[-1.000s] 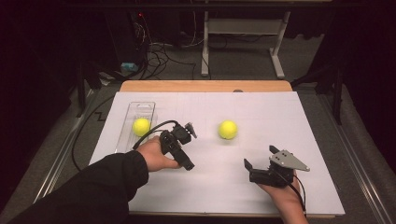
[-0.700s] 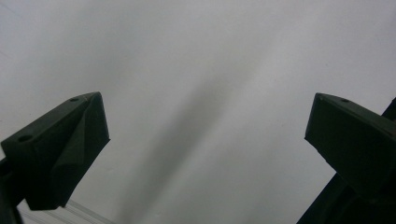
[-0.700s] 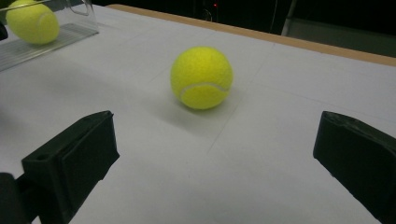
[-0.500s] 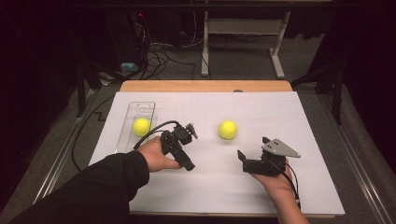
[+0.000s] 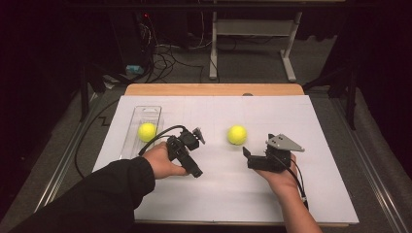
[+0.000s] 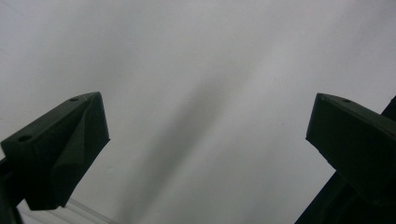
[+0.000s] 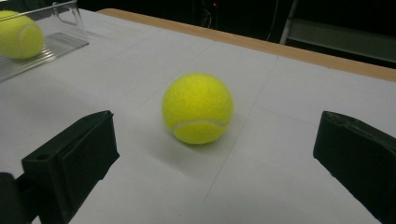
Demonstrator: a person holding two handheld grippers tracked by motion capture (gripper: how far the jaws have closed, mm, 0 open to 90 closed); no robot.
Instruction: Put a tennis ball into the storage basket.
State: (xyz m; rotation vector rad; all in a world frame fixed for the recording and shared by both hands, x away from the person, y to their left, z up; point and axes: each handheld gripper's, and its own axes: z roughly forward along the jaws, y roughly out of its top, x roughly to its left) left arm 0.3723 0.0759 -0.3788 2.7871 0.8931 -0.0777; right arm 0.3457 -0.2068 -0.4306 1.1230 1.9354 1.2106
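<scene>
One yellow tennis ball [image 5: 237, 135] [image 7: 197, 108] lies on the white paper sheet [image 5: 320, 145] near the table's middle. A second yellow ball [image 5: 146, 131] [image 7: 18, 33] rests in a clear plastic tray [image 5: 154, 112] [image 7: 70, 16] at the left. My right gripper [image 5: 252, 155] [image 7: 215, 156] is open, just short of the middle ball, which sits ahead of its spread jaws without touching them. My left gripper [image 5: 192, 165] [image 6: 205, 116] is open too, close over bare paper, right of the tray, with nothing between its jaws.
The wooden table edge [image 5: 214, 89] runs along the far side of the paper. Beyond it are a dark floor, cables [image 5: 165, 53] and a white desk frame [image 5: 252, 43]. A black cable [image 5: 160, 133] loops from the left gripper.
My right gripper has moved left and forward towards the middle ball. The left gripper and both balls have stayed where they were.
</scene>
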